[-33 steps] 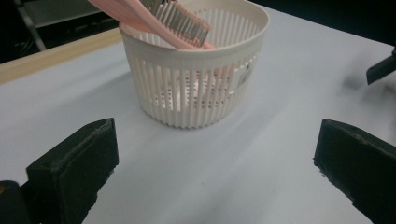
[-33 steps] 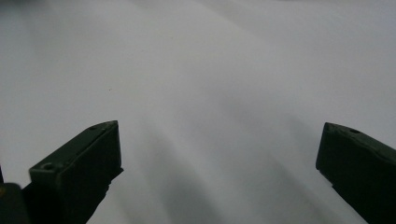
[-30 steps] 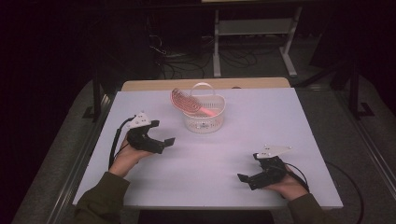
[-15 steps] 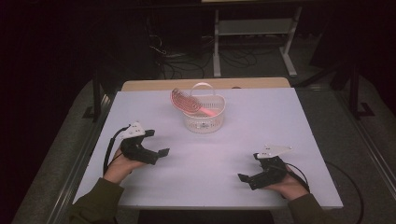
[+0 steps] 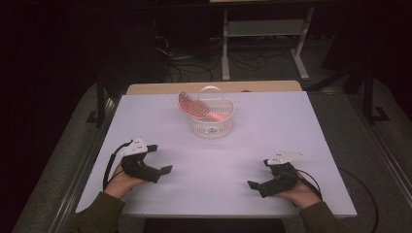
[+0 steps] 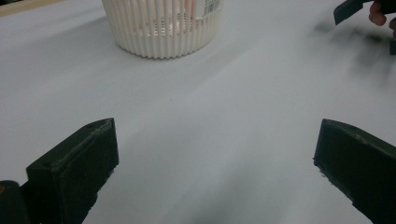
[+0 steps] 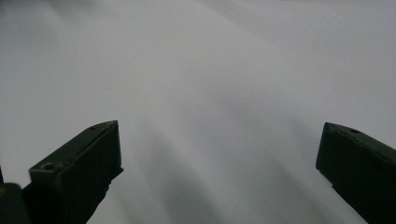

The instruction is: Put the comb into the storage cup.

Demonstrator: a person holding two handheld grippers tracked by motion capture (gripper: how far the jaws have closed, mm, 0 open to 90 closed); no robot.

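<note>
Leaning from the basket [image 5: 211,125], possibly a pink comb [image 5: 194,108].

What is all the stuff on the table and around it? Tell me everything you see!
Basket: one, white, ribbed with a hoop handle, at the far middle of the table.
Brush: one, pink, leaning out of the basket at its left rim.
Table: one, pale white top, with a wooden edge along its far side.
Shelf stand: one, white, on the dark floor behind the table.
Cables: several, black, on the floor behind the table.
Left tool: one, black with a grey plate, near left of the table, jaws apart, empty.
Right tool: one, black with a grey plate, near right, jaws apart, empty.
Hands: two, in green sleeves, holding the tools.
</note>
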